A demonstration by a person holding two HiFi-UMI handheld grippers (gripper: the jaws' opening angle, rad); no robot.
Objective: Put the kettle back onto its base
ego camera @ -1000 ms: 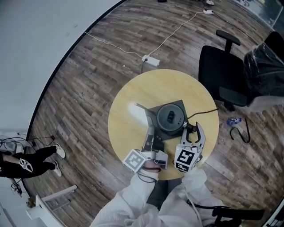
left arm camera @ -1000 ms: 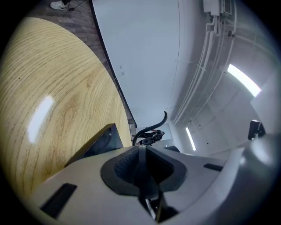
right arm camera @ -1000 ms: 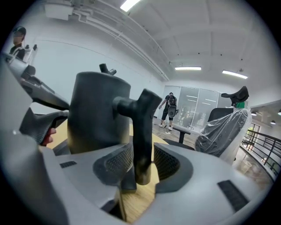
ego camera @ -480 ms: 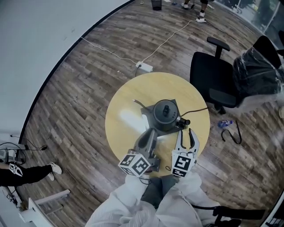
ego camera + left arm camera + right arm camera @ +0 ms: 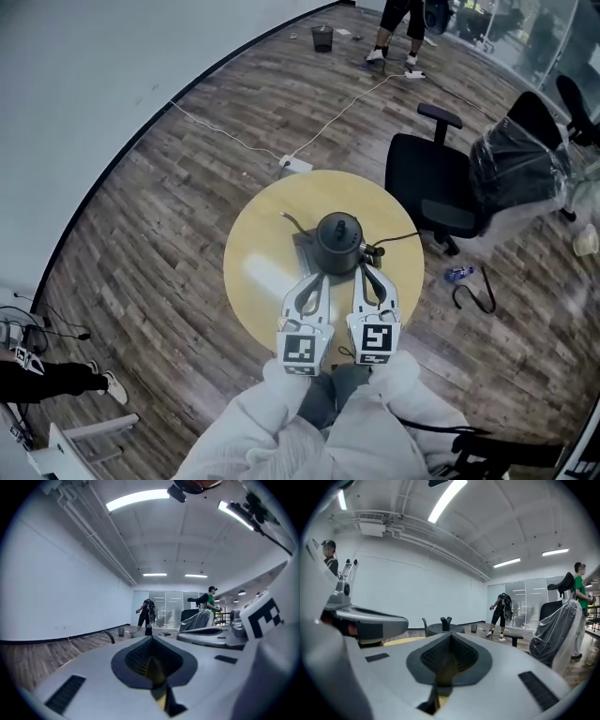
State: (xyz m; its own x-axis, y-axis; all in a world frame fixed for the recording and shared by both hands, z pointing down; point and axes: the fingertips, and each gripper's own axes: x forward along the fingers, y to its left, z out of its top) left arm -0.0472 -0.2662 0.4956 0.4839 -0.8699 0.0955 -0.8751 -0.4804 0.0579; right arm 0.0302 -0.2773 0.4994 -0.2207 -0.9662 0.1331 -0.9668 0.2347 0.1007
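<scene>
Kettle (image 5: 338, 240), round table (image 5: 258, 272), perhaps wood, left tongs (image 5: 321, 277) shut, right tongs (image 5: 363, 270) just closed, empty

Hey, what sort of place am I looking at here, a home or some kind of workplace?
Most likely an open office or lab space: an office chair beside a round table, a glass partition wall at the far end, and long strip lights on the ceiling.

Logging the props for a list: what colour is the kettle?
The kettle is dark grey, nearly black; the head view shows it best.
</scene>
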